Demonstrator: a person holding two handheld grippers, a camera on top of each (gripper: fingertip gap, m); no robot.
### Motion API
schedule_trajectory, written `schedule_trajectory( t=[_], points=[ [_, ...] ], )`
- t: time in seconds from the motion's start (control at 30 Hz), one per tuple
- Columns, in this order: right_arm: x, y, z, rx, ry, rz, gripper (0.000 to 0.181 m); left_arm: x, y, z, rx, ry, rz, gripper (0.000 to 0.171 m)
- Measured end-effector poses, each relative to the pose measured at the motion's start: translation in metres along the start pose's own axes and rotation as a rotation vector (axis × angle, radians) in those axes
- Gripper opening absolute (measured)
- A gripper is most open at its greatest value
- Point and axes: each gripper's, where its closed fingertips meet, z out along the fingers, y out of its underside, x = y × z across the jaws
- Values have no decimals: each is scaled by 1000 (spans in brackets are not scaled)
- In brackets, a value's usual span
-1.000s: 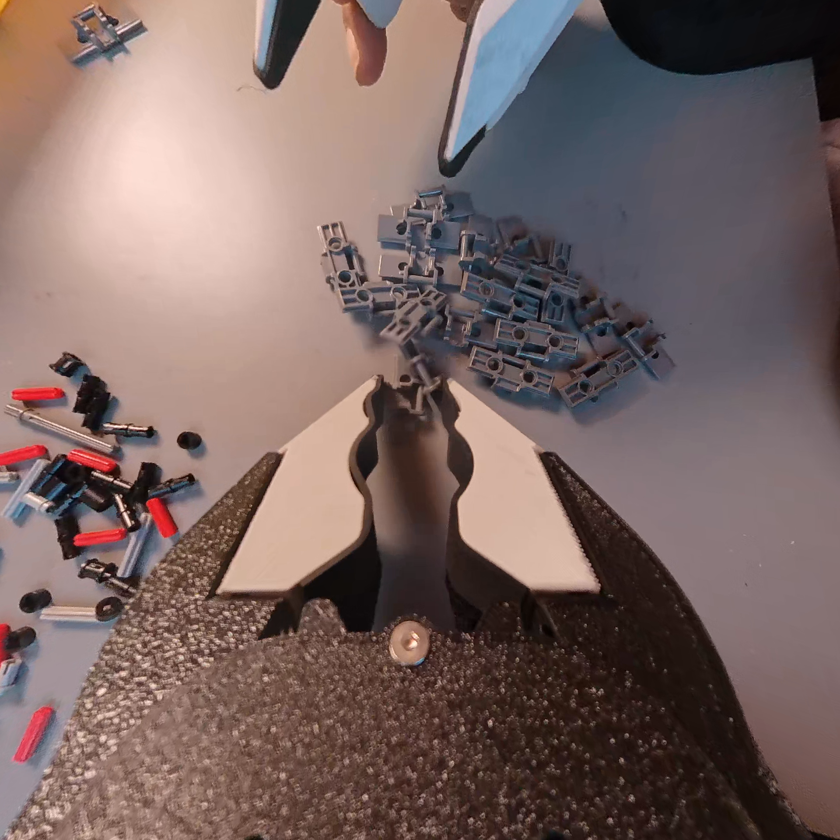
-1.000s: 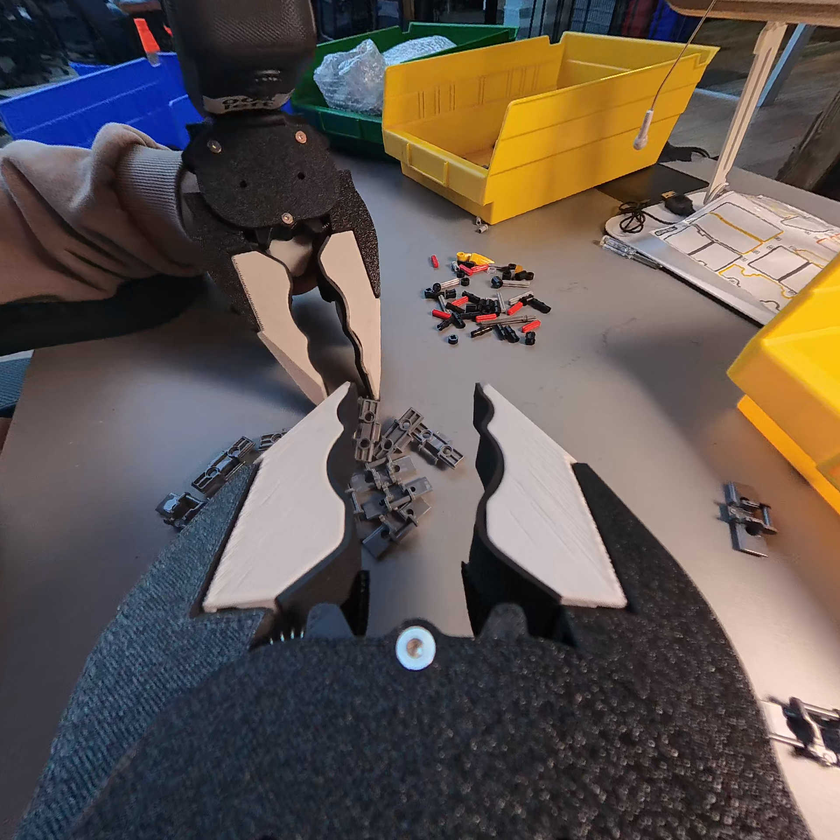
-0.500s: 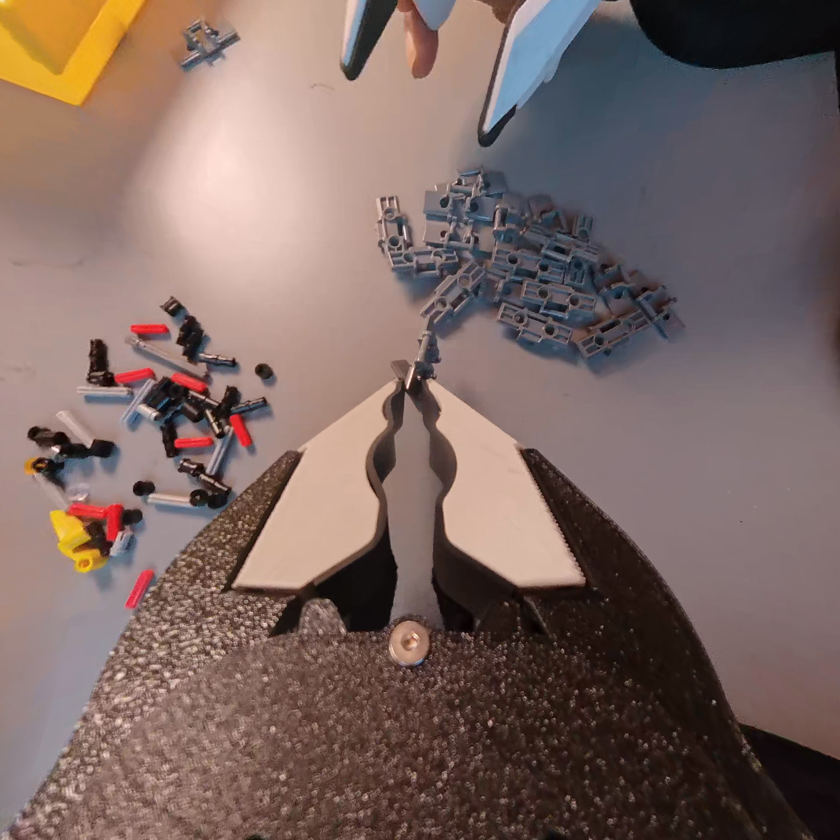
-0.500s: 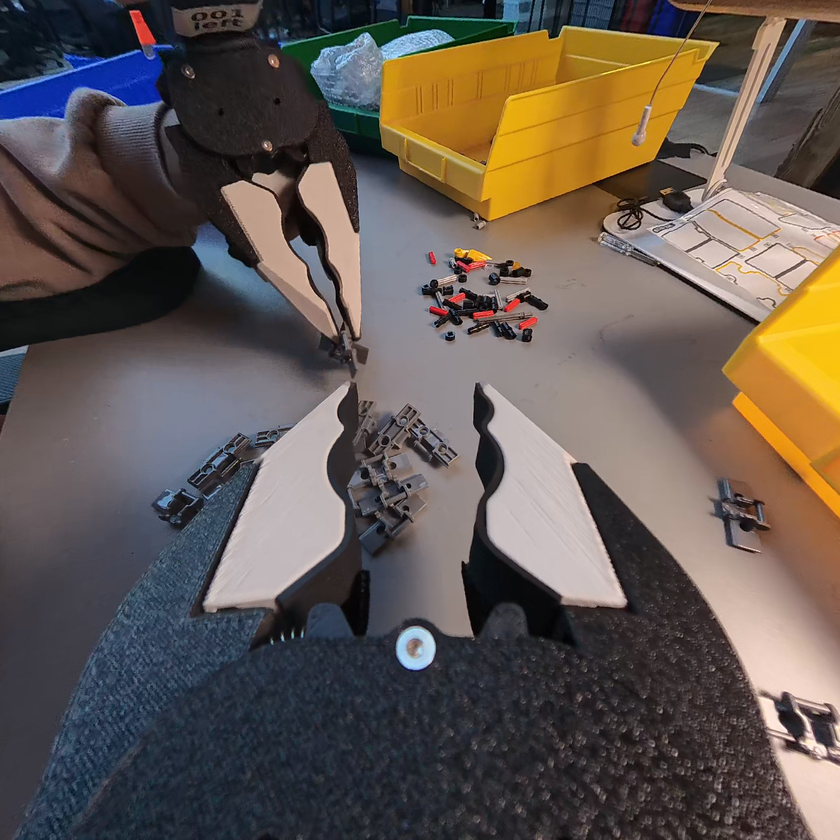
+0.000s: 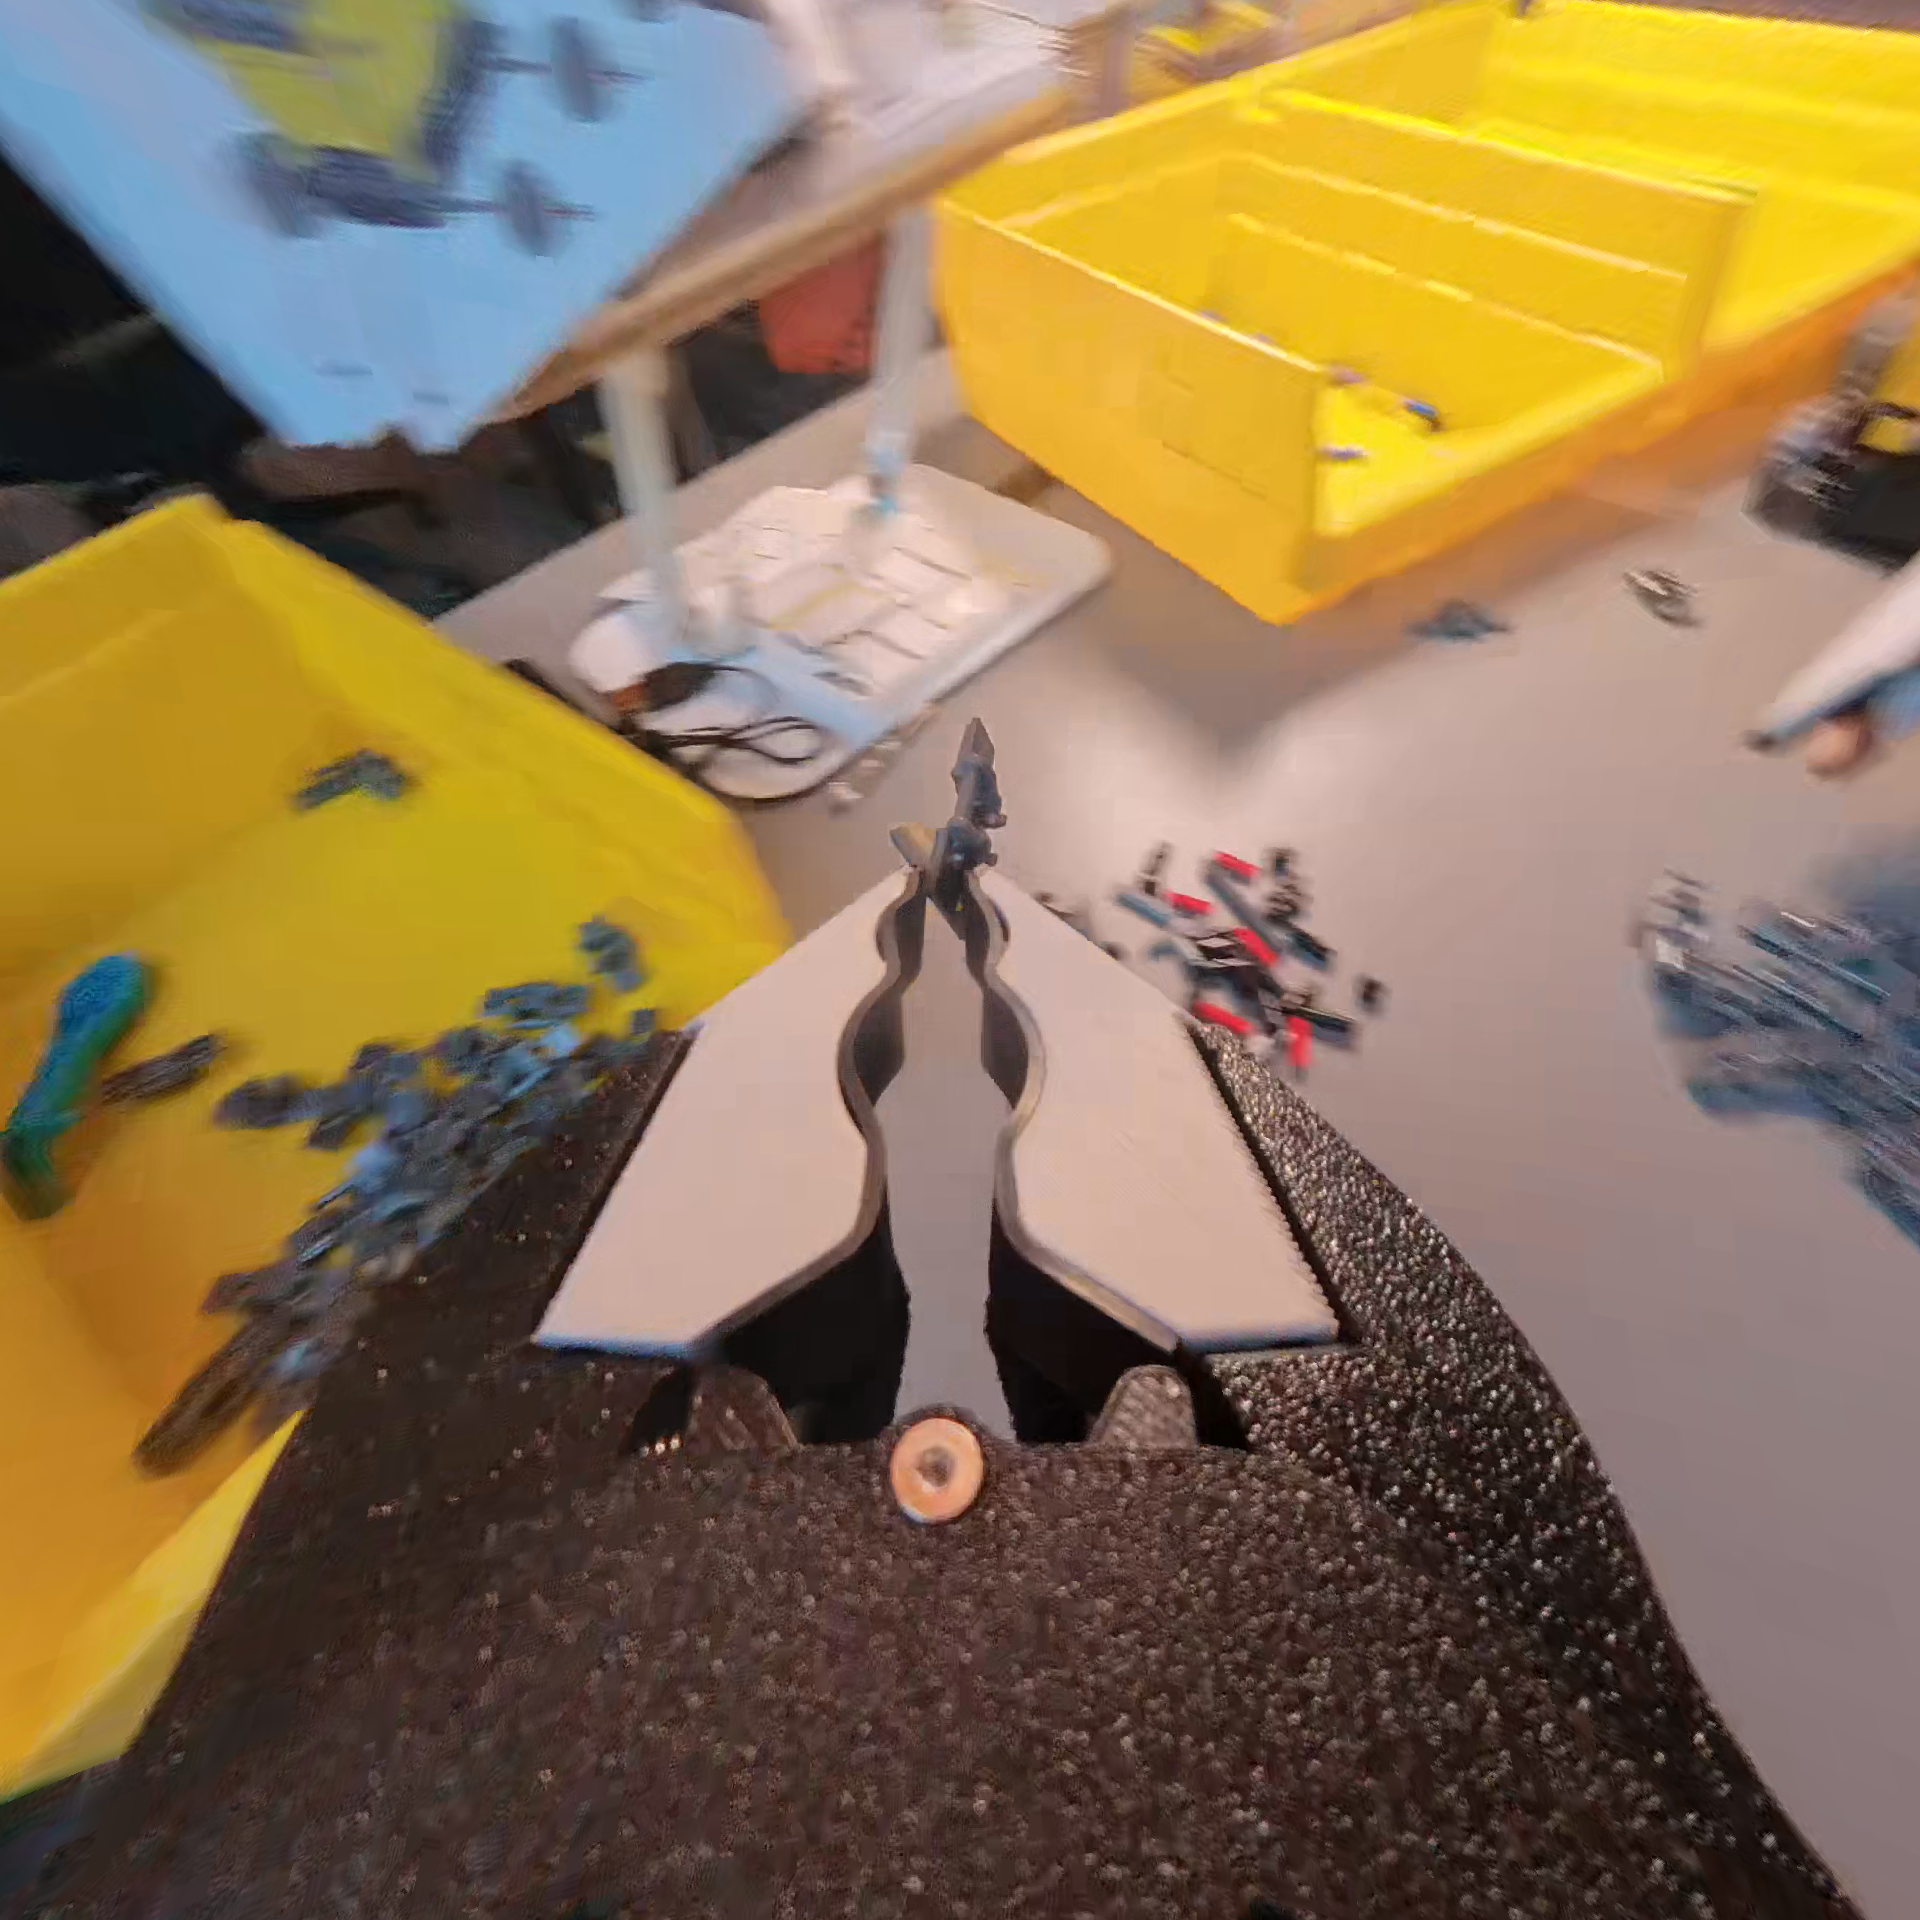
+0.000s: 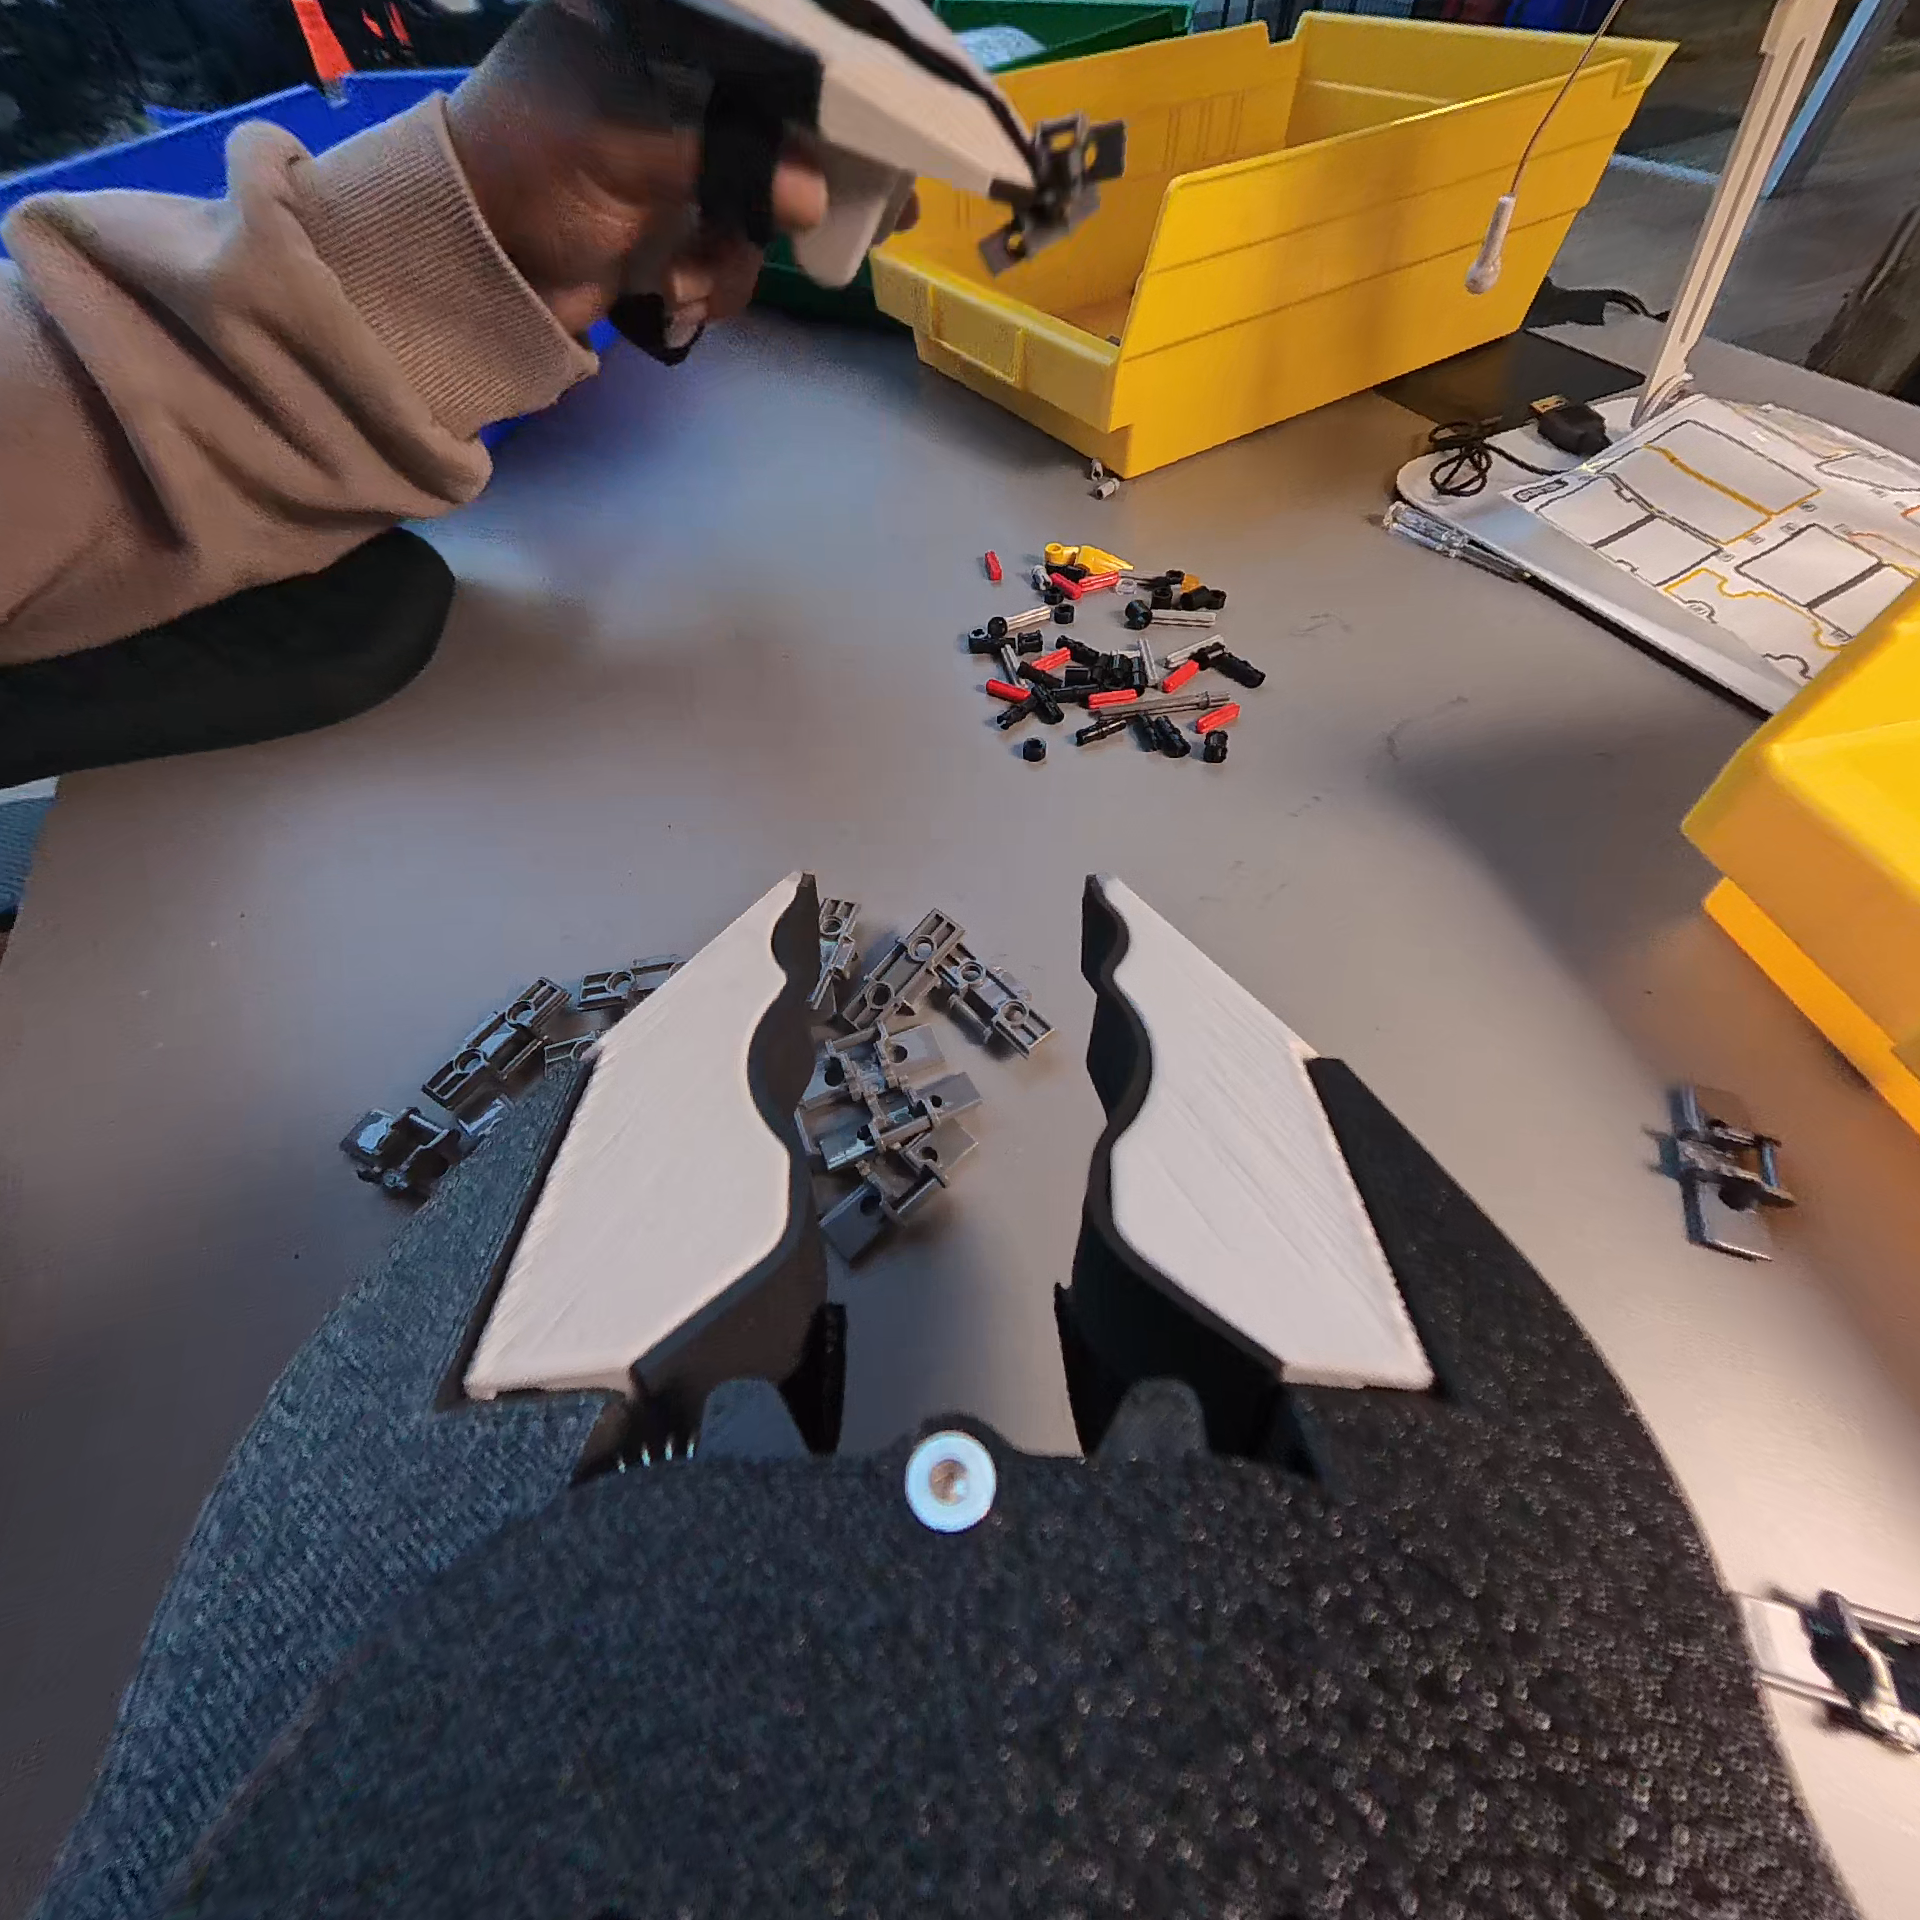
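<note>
A grey table point(image 6: 727, 644) carries everything, and the biggest things on it are the yellow bins: one open-fronted bin point(image 6: 1299, 239) stands at one o'clock in the right wrist view, a second yellow bin point(image 5: 260, 883) fills the nine o'clock side of the left wrist view and holds a loose heap of dark grey parts, and a divided yellow bin point(image 5: 1403, 312) sits at one o'clock there, blurred. A white printed sheet point(image 6: 1714, 540) lies at two o'clock in the right wrist view, beside a black cable. A person's beige sleeve point(image 6: 239, 395) comes in at ten o'clock in that view. The right gripper point(image 6: 945, 894) hangs low over the table with its fingers spread wide and nothing between them; straight below its gap lies a pile of grey connector pieces point(image 6: 894, 1081), which also spreads out past the fingers toward nine o'clock. The left gripper point(image 5: 948, 899) is raised off the table, its tips pinched together on a small dark grey piece point(image 5: 966, 821) that sticks out past them toward twelve o'clock; in the right wrist view this piece point(image 6: 1055, 187) shows in the air in front of the open-fronted bin. A scatter of small red and black pins point(image 6: 1112, 655) lies at the table's middle, at twelve o'clock from the right gripper.
</note>
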Motion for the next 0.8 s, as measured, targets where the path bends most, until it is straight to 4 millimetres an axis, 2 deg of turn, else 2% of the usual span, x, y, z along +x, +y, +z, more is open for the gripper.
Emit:
schedule_trajectory(
  t=[0.07,0.1,0.17,0.2,0.23,0.27,0.33,0.4,0.5,0.7,0.8],
  points=[
    [-1,1,1,-8,-3,-1,49,-55,5,-2,-2,-186,-62,7],
    [-1,2,2,-10,-2,-3,49,-76,13,-2,-24,-254,-92,7],
    [-1,2,1,-9,3,-5,49,-106,28,1,-58,-345,-150,7],
    [0,2,1,-8,5,-4,49,-116,34,3,-70,-372,-186,9],
    [0,1,1,-7,7,-3,49,-122,38,4,-69,-379,-225,19],
    [1,1,0,-6,9,-3,49,-122,37,5,-46,-371,-251,27],
    [2,1,0,-5,12,-4,49,-117,28,2,7,-353,-254,33],
    [2,1,-1,-2,12,-2,49,-97,16,1,41,-270,-221,36],
    [2,1,0,-5,6,-2,49,-41,9,7,13,-42,-142,39],
    [-1,-1,-1,2,1,-13,49,98,43,11,-200,418,56,39],
    [2,-3,-3,7,11,-12,49,155,62,14,-270,561,157,39]
  ],
)
